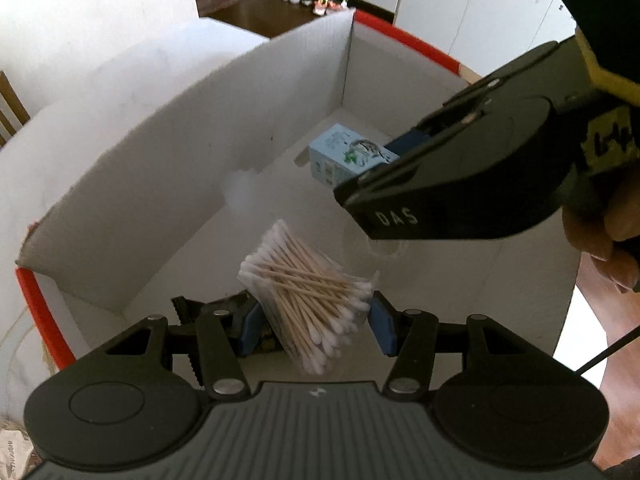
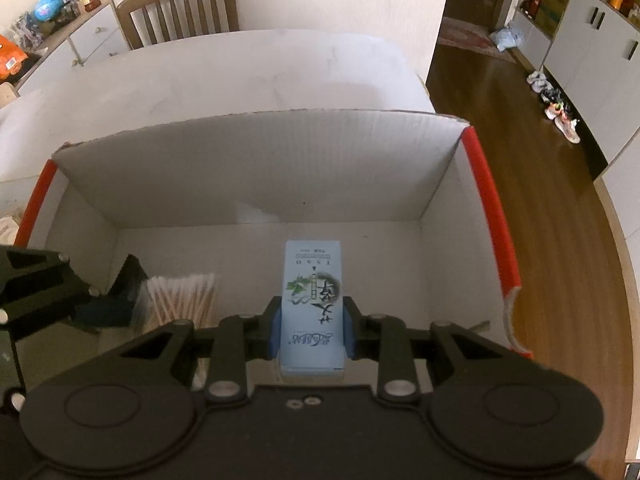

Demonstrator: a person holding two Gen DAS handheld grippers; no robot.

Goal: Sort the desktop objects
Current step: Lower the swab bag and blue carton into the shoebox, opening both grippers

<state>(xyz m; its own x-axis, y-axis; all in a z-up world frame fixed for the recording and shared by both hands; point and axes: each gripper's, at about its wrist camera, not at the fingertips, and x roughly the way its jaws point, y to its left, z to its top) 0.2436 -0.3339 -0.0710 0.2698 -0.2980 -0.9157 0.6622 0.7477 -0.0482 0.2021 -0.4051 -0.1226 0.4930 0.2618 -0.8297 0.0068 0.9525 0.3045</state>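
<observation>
A clear pack of cotton swabs (image 1: 310,300) hangs between the blue pads of my left gripper (image 1: 314,326), which is shut on it over the inside of a white cardboard box (image 1: 224,140) with red edges. The right gripper (image 2: 312,328) is shut on a light blue carton (image 2: 312,300) with a leaf print, held lengthwise above the box floor. In the left wrist view the right gripper (image 1: 394,154) comes in from the right with the light blue carton (image 1: 348,156) in its jaws. In the right wrist view the swab pack (image 2: 180,300) and the left gripper's fingers (image 2: 108,308) show at lower left.
The box (image 2: 256,160) stands on a white table (image 2: 224,72). A wooden chair (image 2: 180,8) is behind the table. A dark item (image 1: 224,312) lies on the box floor under the left fingers. Wooden floor (image 2: 520,160) with shoes lies to the right.
</observation>
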